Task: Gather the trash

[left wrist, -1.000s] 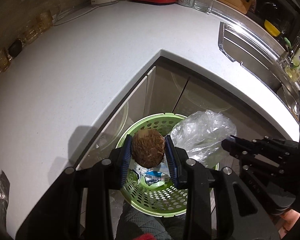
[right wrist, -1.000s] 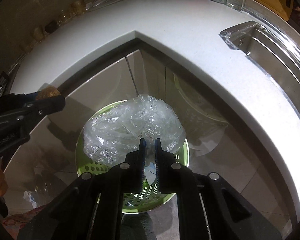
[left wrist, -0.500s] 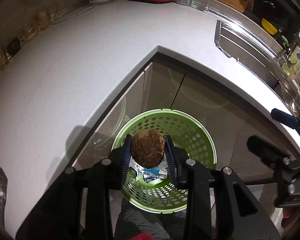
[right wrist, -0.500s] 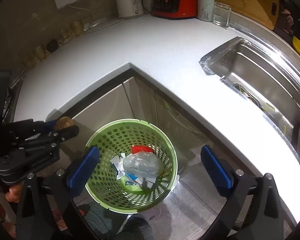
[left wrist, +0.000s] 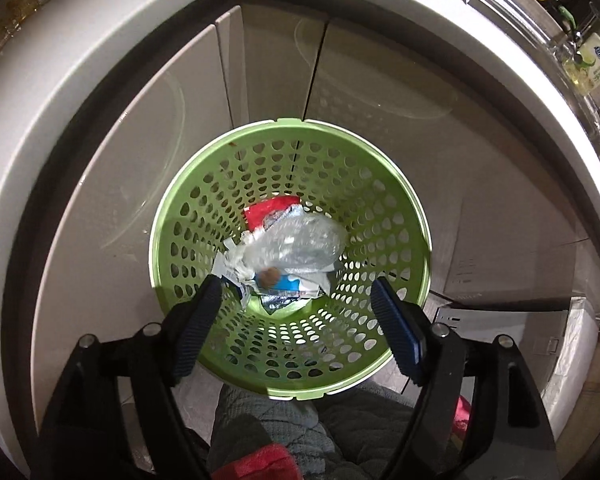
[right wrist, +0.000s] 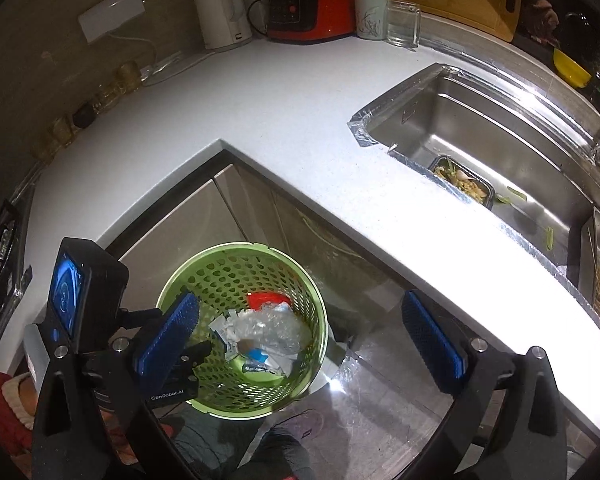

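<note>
A green perforated basket [left wrist: 420,216] stands on the floor in the corner of the cabinets. In it lie a crumpled clear plastic bag [left wrist: 300,240], a red wrapper [left wrist: 268,210], a blue-and-white carton [left wrist: 288,284] and a small brown fuzzy ball [left wrist: 269,277]. My left gripper [left wrist: 294,292] hangs low over the basket's near rim, its jaws opening with nothing between them. My right gripper [right wrist: 300,304] is higher above the basket [right wrist: 236,246], open wide and empty. From there the bag [right wrist: 268,328] and the ball [right wrist: 245,347] show on the pile.
A white countertop [right wrist: 300,120] wraps around the corner, with a steel sink [right wrist: 500,128] at the right holding a food tray [right wrist: 464,184]. A kettle [right wrist: 220,8], a red appliance [right wrist: 308,8] and a glass [right wrist: 404,24] stand at the back. Grey-clad legs [left wrist: 300,420] are below the basket.
The left gripper sank toward the basket and opened; the brown ball dropped onto the trash. The right gripper let go of the plastic bag, which fell in, then rose.
</note>
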